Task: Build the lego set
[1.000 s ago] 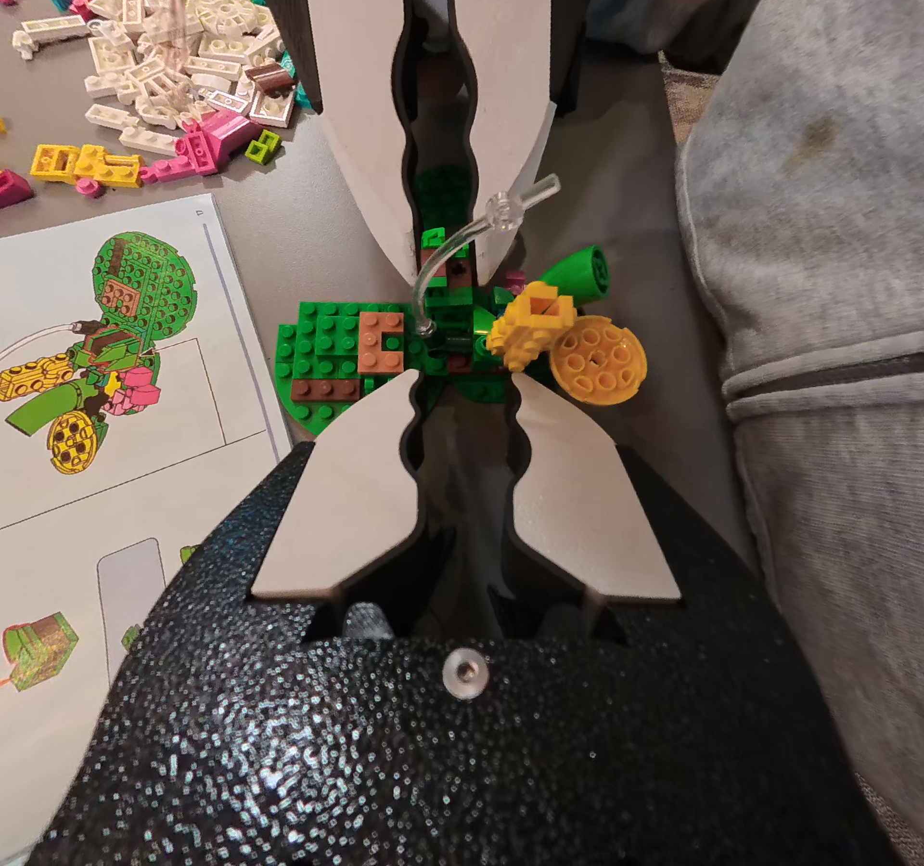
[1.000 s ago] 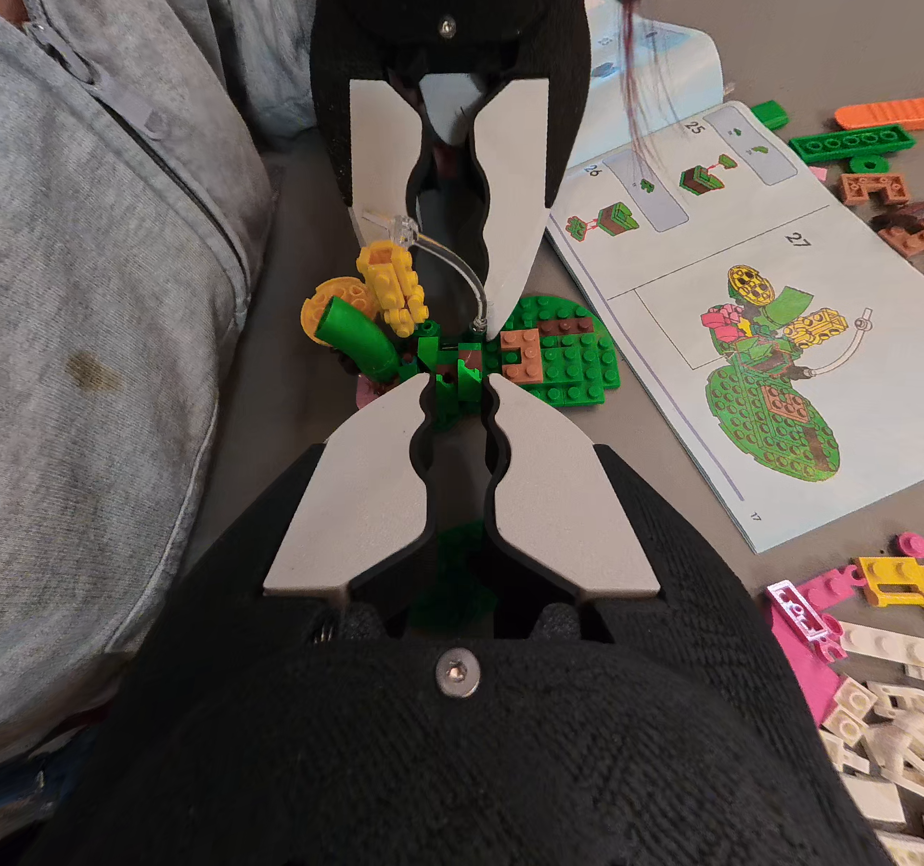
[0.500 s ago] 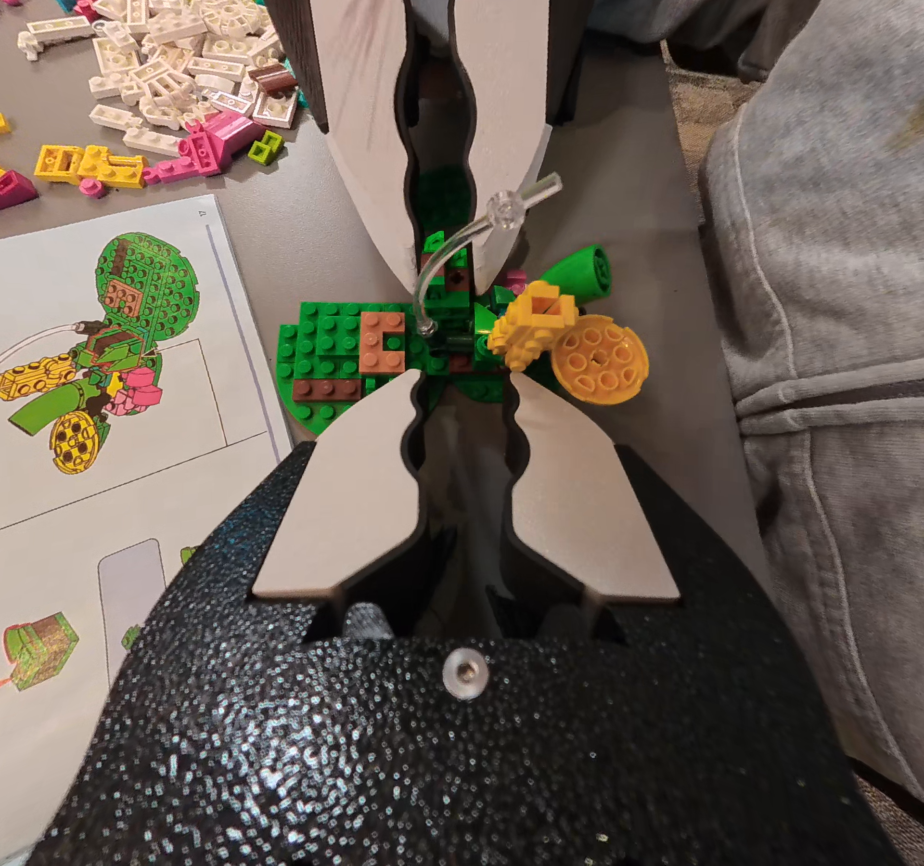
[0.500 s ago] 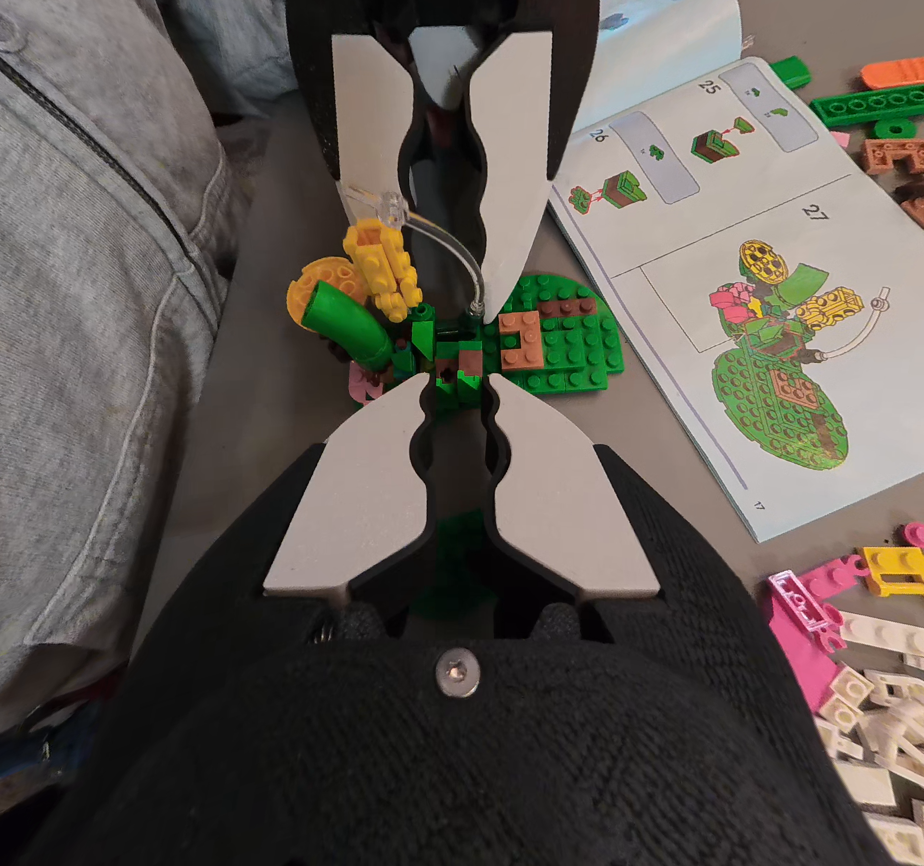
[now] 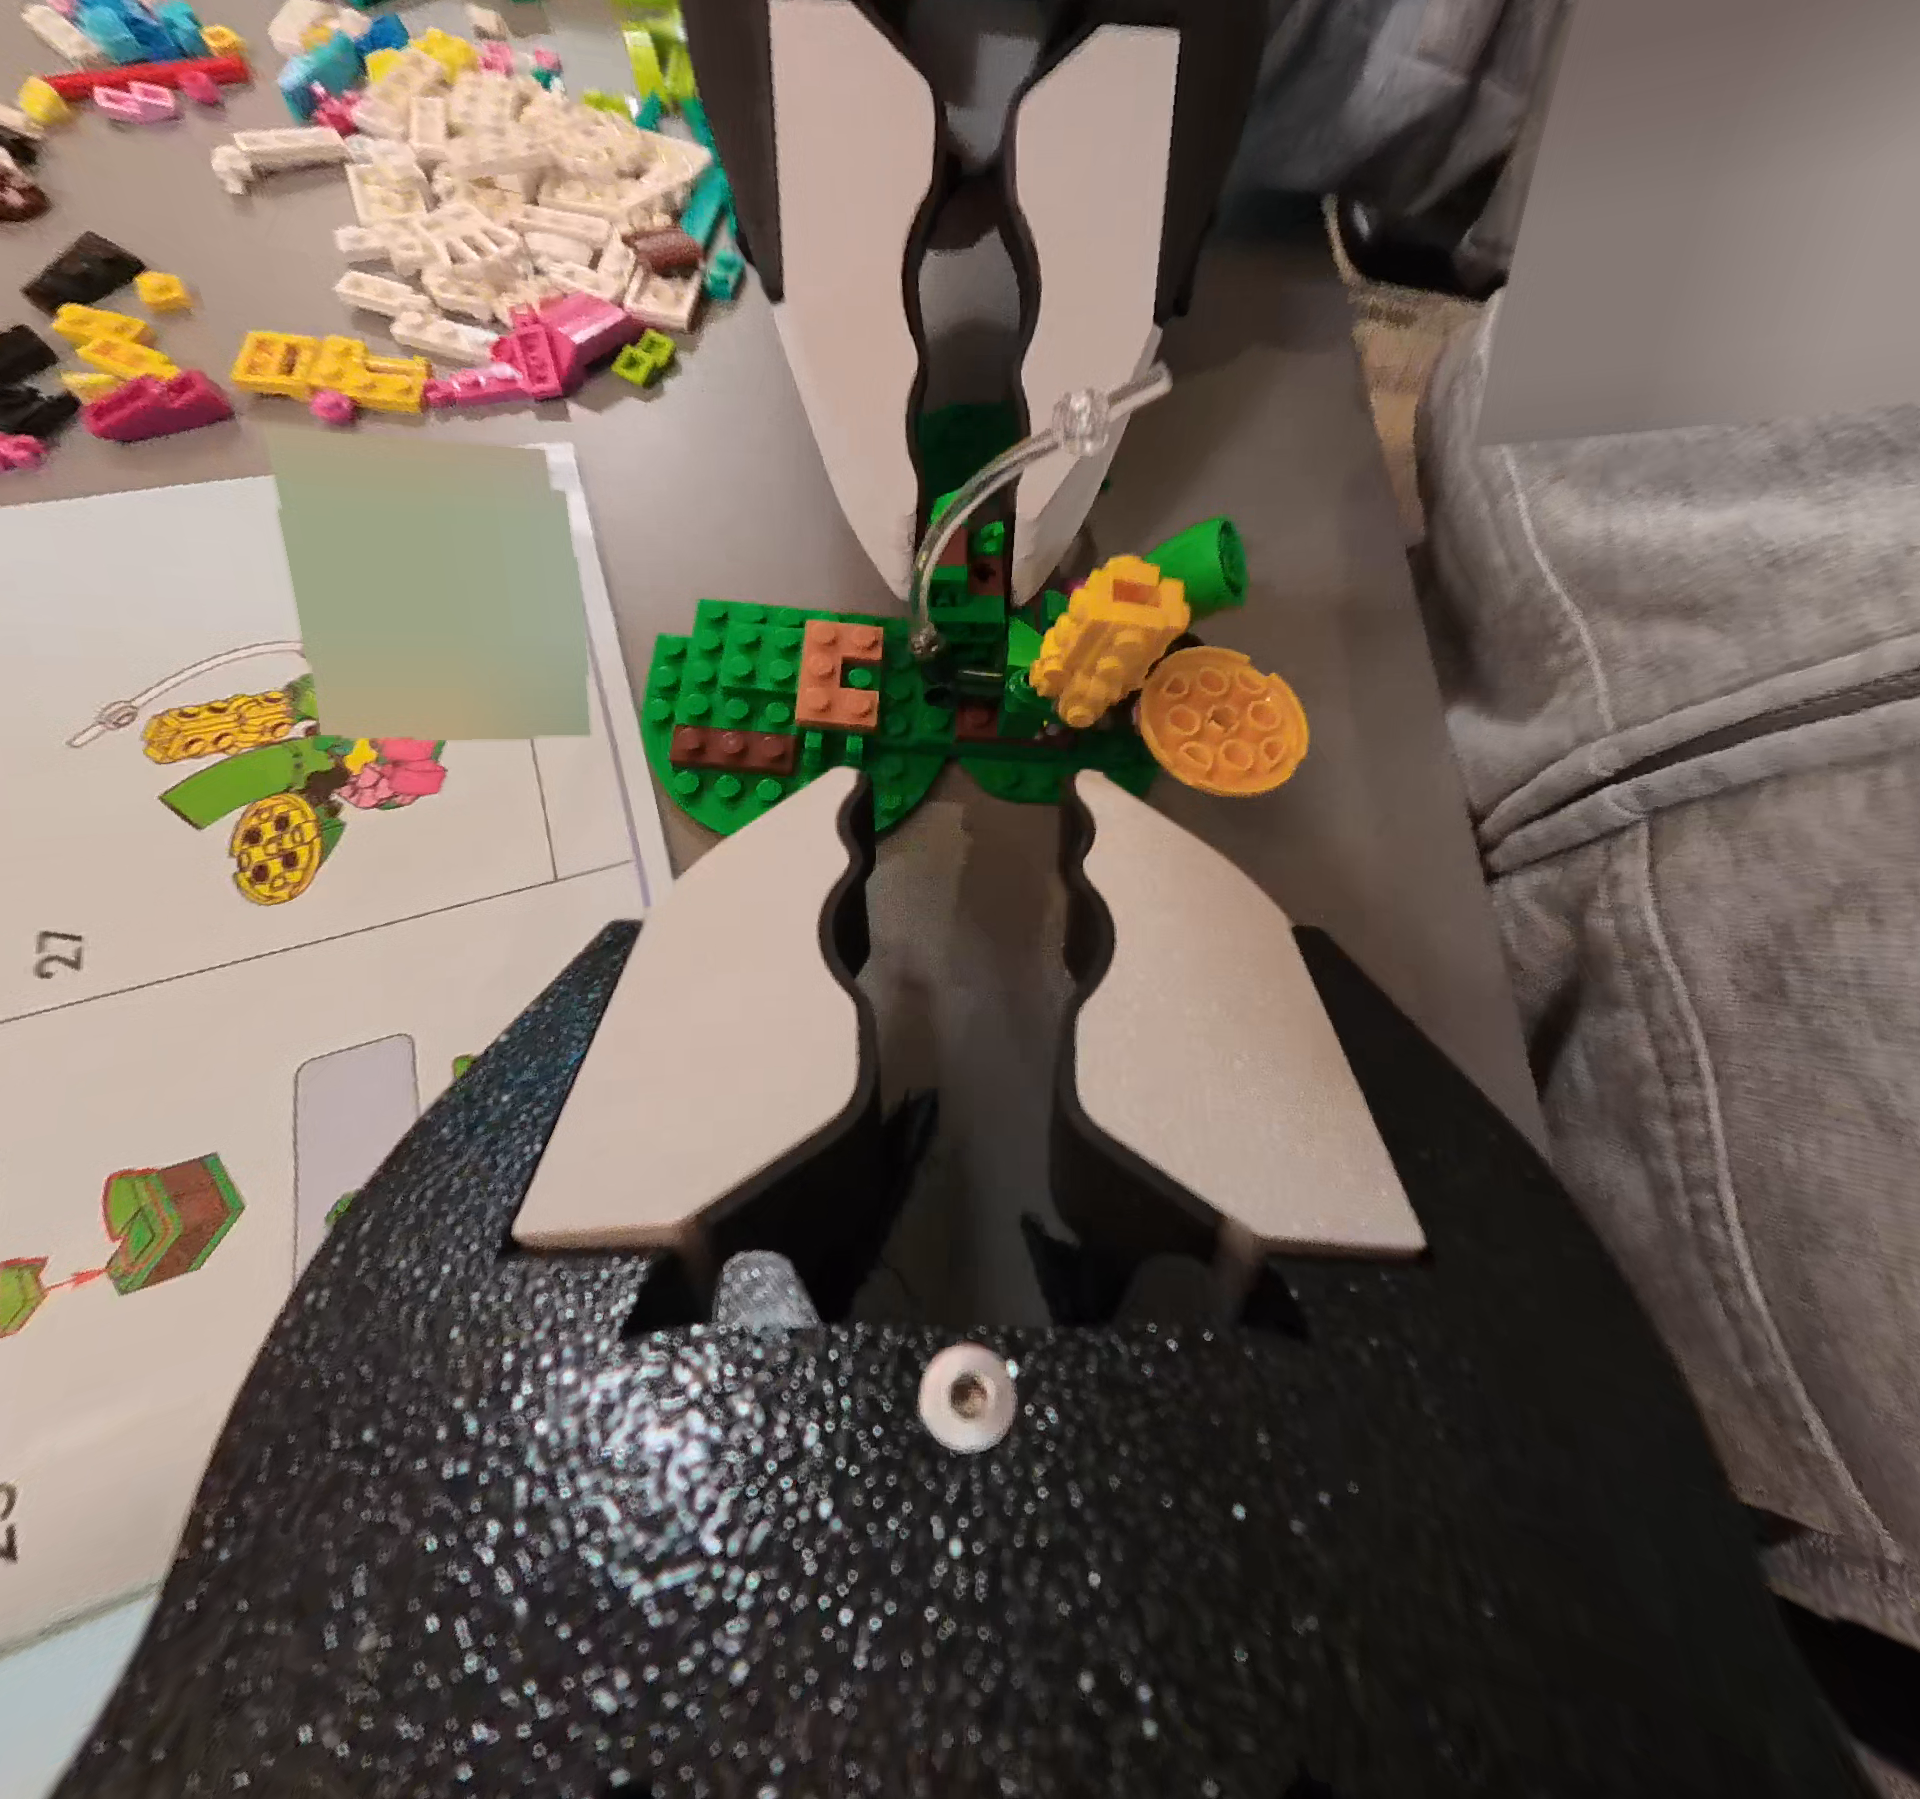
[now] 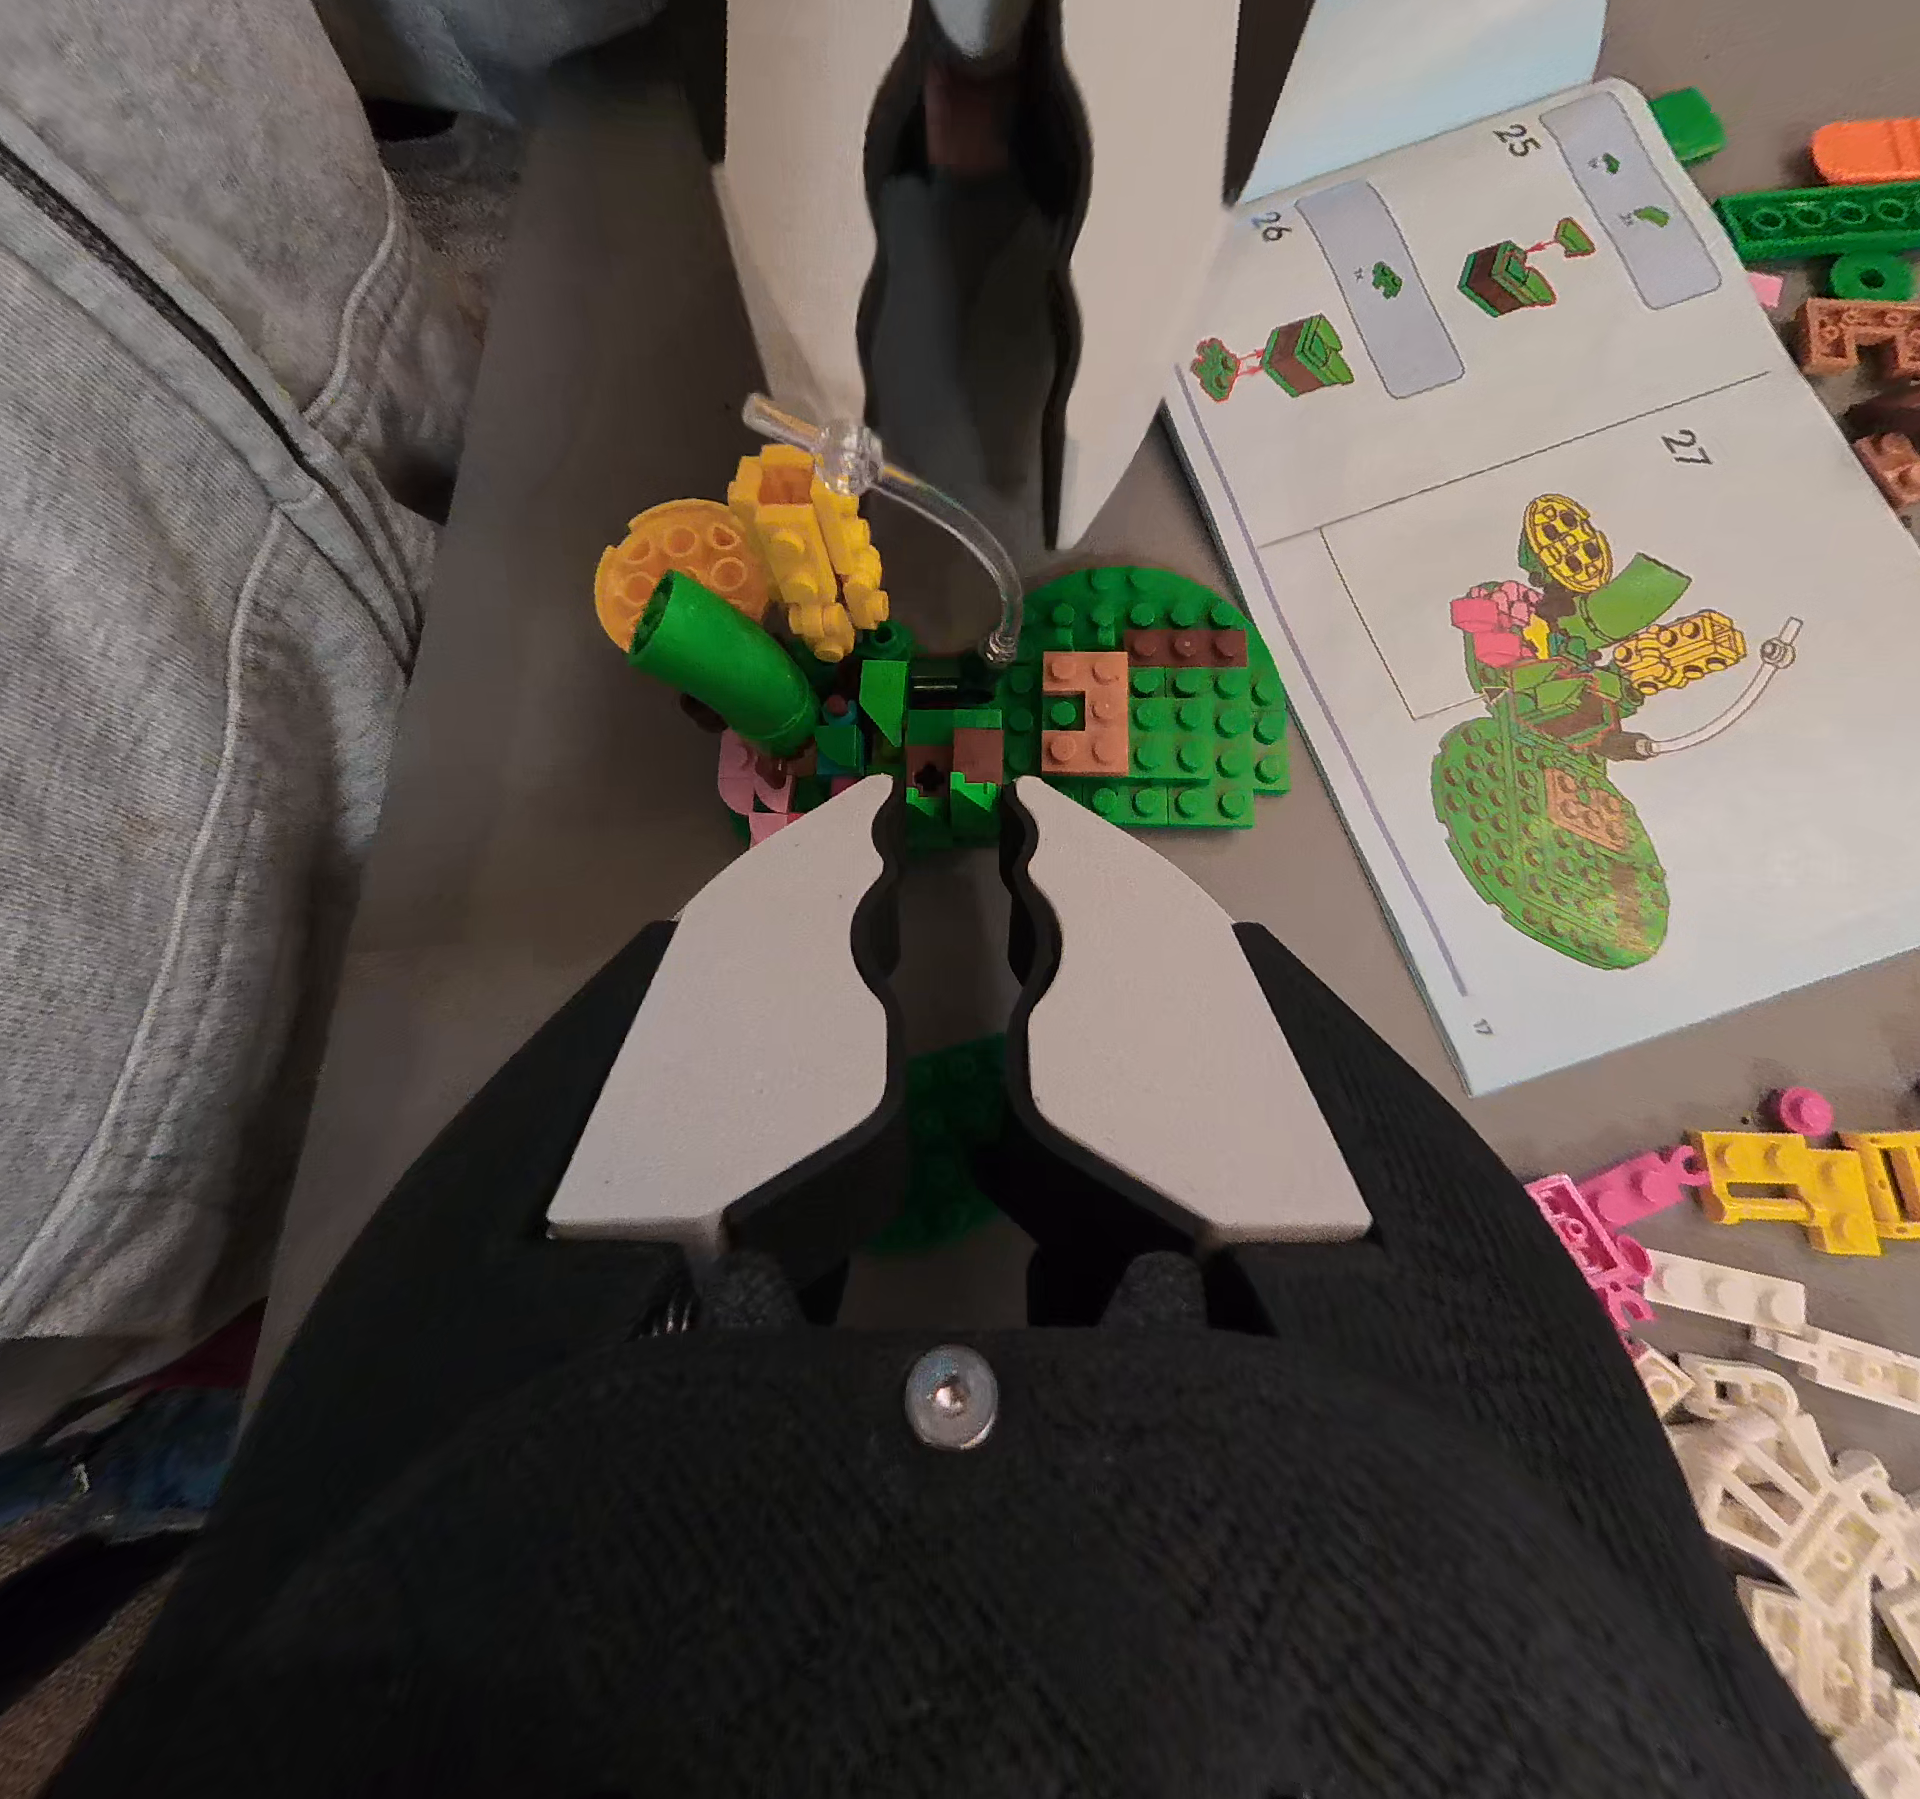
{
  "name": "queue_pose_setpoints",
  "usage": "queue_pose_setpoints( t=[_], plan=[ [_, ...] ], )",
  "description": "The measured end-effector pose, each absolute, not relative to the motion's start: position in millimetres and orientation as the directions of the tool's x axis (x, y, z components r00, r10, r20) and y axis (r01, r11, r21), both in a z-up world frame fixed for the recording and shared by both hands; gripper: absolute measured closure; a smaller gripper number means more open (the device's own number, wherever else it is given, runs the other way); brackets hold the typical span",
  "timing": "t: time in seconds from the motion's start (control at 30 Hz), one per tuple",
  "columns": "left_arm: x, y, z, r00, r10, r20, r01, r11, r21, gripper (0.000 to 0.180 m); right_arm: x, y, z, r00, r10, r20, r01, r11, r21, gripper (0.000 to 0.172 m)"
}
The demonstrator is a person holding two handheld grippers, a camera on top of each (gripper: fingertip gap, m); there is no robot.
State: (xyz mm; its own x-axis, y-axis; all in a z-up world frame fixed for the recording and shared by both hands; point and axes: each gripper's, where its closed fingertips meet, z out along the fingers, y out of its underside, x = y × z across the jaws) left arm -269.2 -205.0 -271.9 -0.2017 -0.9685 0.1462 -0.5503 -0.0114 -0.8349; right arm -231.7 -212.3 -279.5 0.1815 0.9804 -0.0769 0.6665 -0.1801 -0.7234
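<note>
A brick model on a green plate (image 5: 727, 669) lies on the grey table, with a yellow cluster (image 5: 1112, 648), an orange disc (image 5: 1221, 721), a green cylinder (image 5: 1205, 554) and a clear curved tube (image 5: 971, 492). My right gripper (image 6: 948, 788) is shut on the model's green and brown block (image 6: 951, 762); the left wrist view shows the same grip (image 5: 966, 591). My left gripper (image 5: 966, 783) is open, its tips at the plate's near edge with nothing pressed between them. In the right wrist view the left gripper (image 6: 961, 461) stands just beyond the model (image 6: 1174, 721).
An open instruction booklet (image 5: 208, 918) lies left of the model and also shows in the right wrist view (image 6: 1558, 606). A pile of loose white and coloured bricks (image 5: 499, 201) lies beyond it. A person's grey clothing (image 5: 1714, 918) borders the table. Tip to tip, the grippers are about 5 cm apart. Between my left fingertips and the green cylinder (image 5: 1205, 554) there is roughly 4 cm.
My left gripper's jaws have widened and it has drawn back a little from the model. My right gripper stays shut on the model's block.
</note>
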Motion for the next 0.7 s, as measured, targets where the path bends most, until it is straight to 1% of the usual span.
queue_pose_setpoints(
  t=[0.1,0.2,0.33,0.43,0.6,0.7],
  plan=[
    [-267.5,-204.6,-256.5,-0.202,-0.969,0.142,-0.476,-0.03,-0.879,0.149,-231.4,-212.4,-279.6,0.183,0.981,-0.062,0.68,-0.172,-0.713,0.157],
    [-263.0,-204.0,-251.4,-0.183,-0.978,0.103,-0.451,-0.01,-0.892,0.151,-231.4,-212.2,-279.6,0.185,0.982,-0.046,0.703,-0.165,-0.692,0.157],
    [-260.9,-206.0,-249.3,-0.15,-0.987,0.058,-0.446,0.015,-0.895,0.151,-231.8,-211.7,-279.6,0.196,0.98,-0.029,0.719,-0.163,-0.675,0.156],
    [-265.0,-207.0,-246.7,-0.099,-0.994,0.049,-0.428,-0.001,-0.904,0.151,-231.5,-211.6,-279.5,0.213,0.977,-0.024,0.703,-0.17,-0.69,0.157],
    [-273.8,-219.6,-253.0,-0.066,-0.995,0.08,-0.475,-0.039,-0.879,0.148,-231.4,-211.2,-279.3,0.243,0.97,-0.023,0.67,-0.186,-0.719,0.156],
    [-275.4,-226.8,-252.6,-0.043,-0.997,0.061,-0.48,-0.033,-0.877,0.147,-231.7,-211.1,-279.1,0.255,0.967,-0.005,0.665,-0.179,-0.725,0.157]
  ],
)
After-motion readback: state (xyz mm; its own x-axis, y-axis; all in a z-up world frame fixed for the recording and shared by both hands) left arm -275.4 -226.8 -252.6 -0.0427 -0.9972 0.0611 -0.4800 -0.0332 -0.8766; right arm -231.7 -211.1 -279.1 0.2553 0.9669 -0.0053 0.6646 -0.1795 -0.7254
